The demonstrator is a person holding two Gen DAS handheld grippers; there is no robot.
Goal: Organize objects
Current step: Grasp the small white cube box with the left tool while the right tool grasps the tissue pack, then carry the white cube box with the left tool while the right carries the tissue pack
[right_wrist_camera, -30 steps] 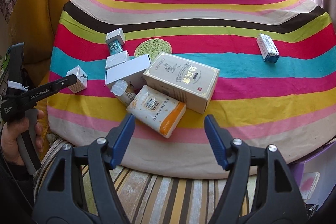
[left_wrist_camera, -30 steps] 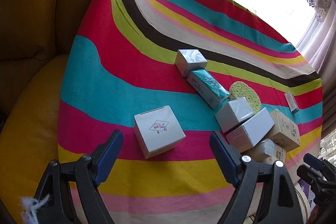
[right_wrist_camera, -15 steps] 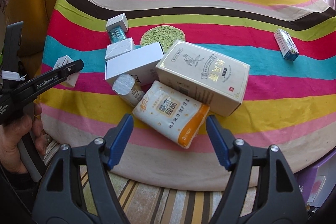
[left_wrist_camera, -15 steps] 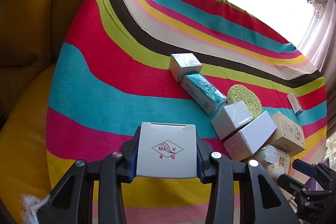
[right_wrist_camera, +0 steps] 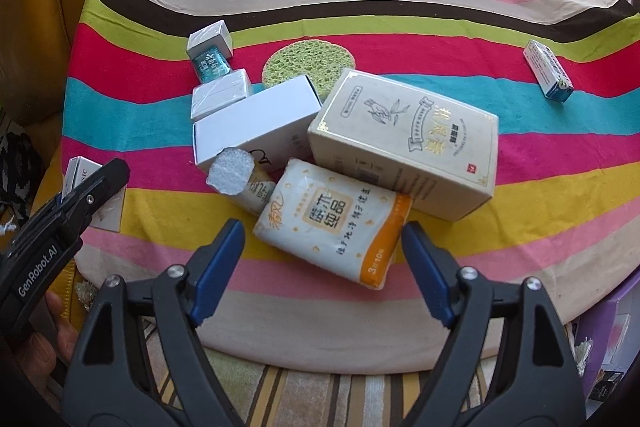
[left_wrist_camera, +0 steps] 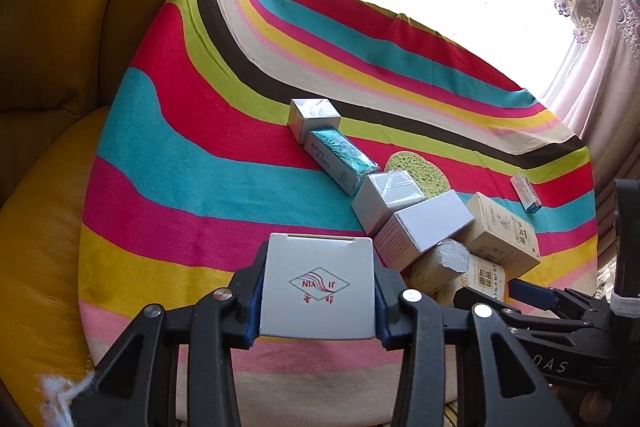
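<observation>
your left gripper point(left_wrist_camera: 318, 287) clamps the white logo box point(left_wrist_camera: 318, 287); right gripper point(right_wrist_camera: 320, 267) gapes empty. next: carry it beside the box pile point(left_wrist_camera: 424, 227).

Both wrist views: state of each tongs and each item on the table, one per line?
left tongs: shut on the white logo box.
right tongs: open, holding nothing, near the tissue pack.
tissue pack: flat, touching the beige tea box.
long white box: lying flat in the cluster.
green sponge: flat, partly hidden by boxes.
teal box: lying on its side.
small blue-white box: apart from the rest.
</observation>
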